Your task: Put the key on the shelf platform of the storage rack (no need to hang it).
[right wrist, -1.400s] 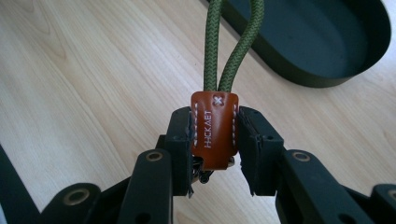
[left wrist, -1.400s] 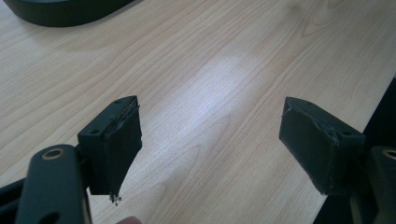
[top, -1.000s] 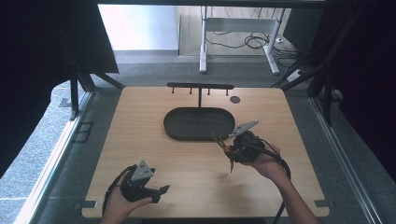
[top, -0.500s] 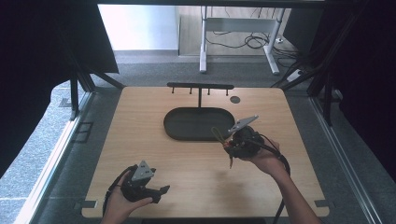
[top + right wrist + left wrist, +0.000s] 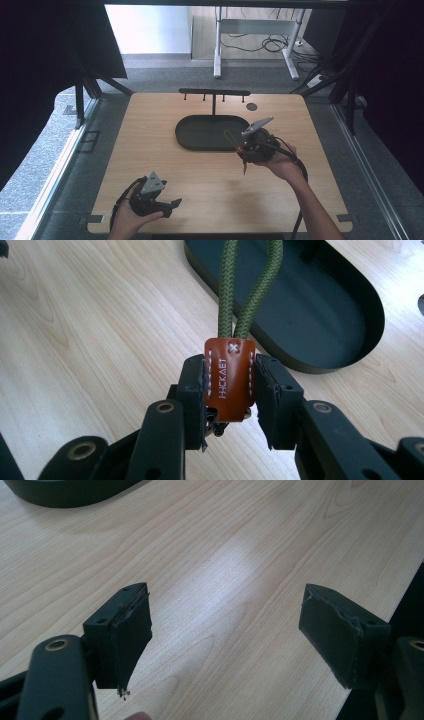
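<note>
at the near left of the wooden table (image 5: 150, 135) the left gripper (image 5: 159, 205) lies low in the person's left hand (image 5: 131, 216), just above the near edge; in the left gripper view its jaws stand wide apart with bare wood between them and nothing in their hold, which reads as an idle hand parked out of the way so the other can work. toward the middle, on the far half of the table, sits a dark oval tray (image 5: 187, 142) that looks empty, and just behind it a black t-shaped rack with short pegs (image 5: 214, 93), most likely a place to hang something. right of the tray the right gripper (image 5: 242, 145) is raised off the table in the right hand (image 5: 282, 164), close by the tray's right end. its jaws are closed tight on the brown leather tab (image 5: 229, 380) of a keychain, and the olive green cord loop (image 5: 248, 285) sticks out past the tips toward the tray. gripping the tab rather than the cord probably leaves the loop free and open, a sensible hold if it is meant for a peg, though that is a guess.
</note>
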{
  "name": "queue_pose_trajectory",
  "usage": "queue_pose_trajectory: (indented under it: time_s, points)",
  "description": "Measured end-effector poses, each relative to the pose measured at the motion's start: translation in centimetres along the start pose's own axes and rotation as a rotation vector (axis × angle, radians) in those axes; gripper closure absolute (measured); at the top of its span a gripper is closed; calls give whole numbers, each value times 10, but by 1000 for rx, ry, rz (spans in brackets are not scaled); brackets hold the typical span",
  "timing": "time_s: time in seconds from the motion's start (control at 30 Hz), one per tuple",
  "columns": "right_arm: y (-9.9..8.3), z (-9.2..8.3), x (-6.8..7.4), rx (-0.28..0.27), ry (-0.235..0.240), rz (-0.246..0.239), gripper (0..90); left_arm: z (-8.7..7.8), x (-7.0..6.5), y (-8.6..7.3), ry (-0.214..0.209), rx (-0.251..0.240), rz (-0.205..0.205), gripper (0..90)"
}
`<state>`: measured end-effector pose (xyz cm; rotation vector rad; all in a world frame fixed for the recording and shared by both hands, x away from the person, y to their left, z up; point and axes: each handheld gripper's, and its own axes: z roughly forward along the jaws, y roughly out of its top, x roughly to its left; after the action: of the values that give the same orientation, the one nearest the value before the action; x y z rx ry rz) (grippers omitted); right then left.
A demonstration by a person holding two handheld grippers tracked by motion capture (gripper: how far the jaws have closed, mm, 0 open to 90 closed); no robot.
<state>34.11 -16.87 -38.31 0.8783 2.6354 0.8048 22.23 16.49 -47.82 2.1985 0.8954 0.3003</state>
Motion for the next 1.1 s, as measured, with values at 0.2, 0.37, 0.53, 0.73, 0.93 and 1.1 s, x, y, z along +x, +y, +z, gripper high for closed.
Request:
queue_pose_trajectory:
  time_s: [0.2,0.37,0.53,0.73,0.93,1.1]
  points:
    - [3,2,-3,-7,10,7,672,0,0,0,0,-1,1,216]
    - [7,3,-5,-5,10,9,672,0,-1,0,-7,-1,3,216]
    - [12,4,-6,-6,9,11,672,1,-1,0,-6,6,7,216]
    - [16,5,-7,-2,9,5,672,1,-1,0,-5,1,4,216]
    - [20,6,-8,0,10,6,672,0,-1,0,-5,3,5,216]
    - [24,8,-12,0,15,8,672,0,-1,0,-4,3,4,216]
